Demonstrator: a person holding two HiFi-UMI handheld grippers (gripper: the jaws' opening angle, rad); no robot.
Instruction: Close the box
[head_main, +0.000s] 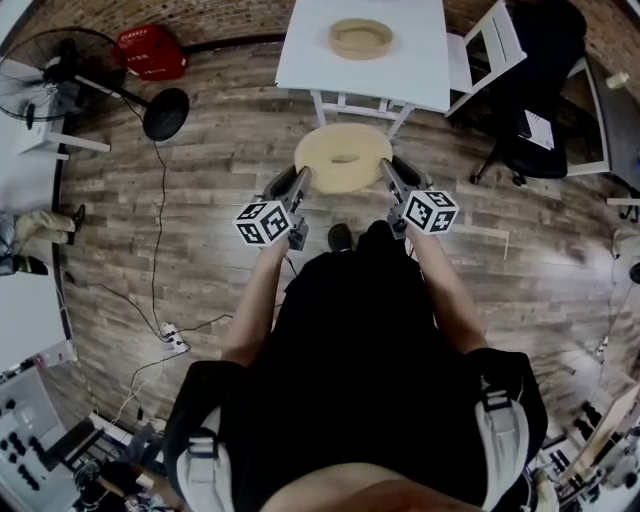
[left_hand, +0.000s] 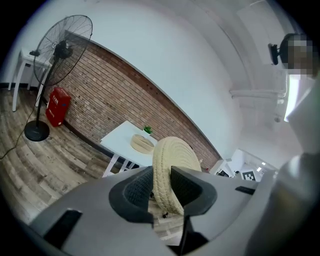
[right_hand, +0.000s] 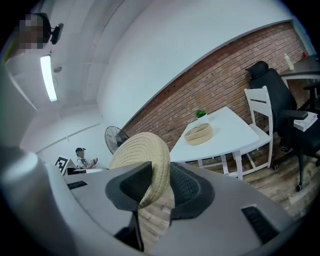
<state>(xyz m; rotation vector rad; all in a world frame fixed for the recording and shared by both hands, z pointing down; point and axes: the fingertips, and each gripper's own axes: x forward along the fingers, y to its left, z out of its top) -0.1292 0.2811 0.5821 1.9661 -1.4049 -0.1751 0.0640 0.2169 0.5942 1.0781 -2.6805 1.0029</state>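
Note:
A round woven straw lid (head_main: 343, 158) hangs above the wooden floor, in front of the white table (head_main: 420, 60). My left gripper (head_main: 301, 178) is shut on its left rim, and my right gripper (head_main: 385, 172) is shut on its right rim. In the left gripper view the lid's rim (left_hand: 169, 172) stands edge-on between the dark pads. In the right gripper view the lid (right_hand: 145, 160) is pinched the same way. The open round woven box (head_main: 361, 38) sits on the table, farther off; it also shows as box (left_hand: 142, 143) and box (right_hand: 198, 133).
A white chair (head_main: 485, 45) and a black office chair (head_main: 545, 90) stand right of the table. A floor fan (head_main: 70, 75) and a red case (head_main: 152, 50) are at the left. Cables (head_main: 160, 300) run over the floor. A person (right_hand: 82, 157) sits far back.

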